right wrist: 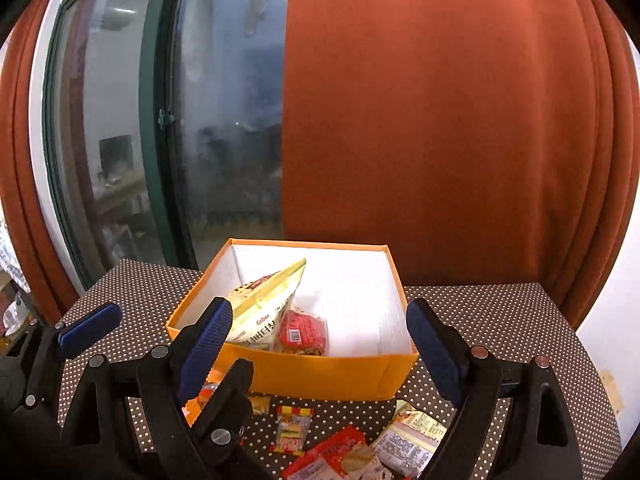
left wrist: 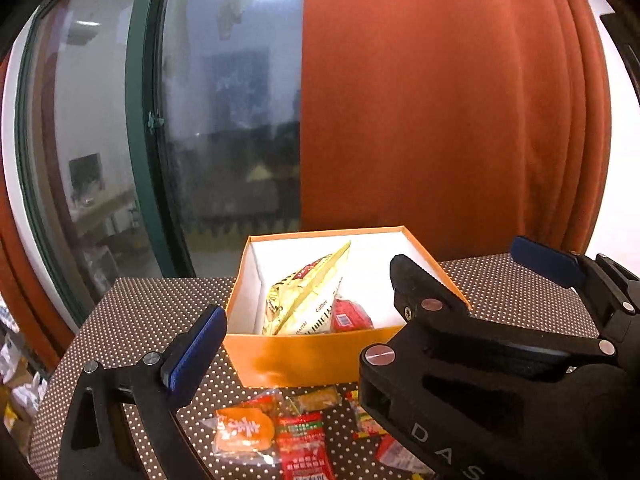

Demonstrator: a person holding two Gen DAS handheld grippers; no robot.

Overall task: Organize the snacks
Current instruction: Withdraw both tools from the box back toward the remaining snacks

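Observation:
An orange box [left wrist: 304, 360] [right wrist: 320, 376] with a white inside stands on the dotted table. In it a yellow chip bag [left wrist: 308, 300] [right wrist: 264, 304] leans upright with a red packet [left wrist: 350, 316] [right wrist: 302, 332] beside it. Loose snack packets lie in front of the box: an orange one [left wrist: 244, 428], a red one [left wrist: 304, 444] [right wrist: 336, 456], a small burger candy packet [right wrist: 292, 428] and a beige one [right wrist: 416, 436]. My left gripper [left wrist: 372, 312] is open and empty above the packets. My right gripper [right wrist: 320, 344] is open and empty before the box; it also shows in the left wrist view [left wrist: 460, 280].
The table [left wrist: 152, 308] [right wrist: 500, 312] has a brown cloth with white dots. A rust-red curtain [left wrist: 440, 100] and a dark window with a green frame [left wrist: 140, 120] stand behind it. Clutter lies on the floor at the far left [left wrist: 12, 380].

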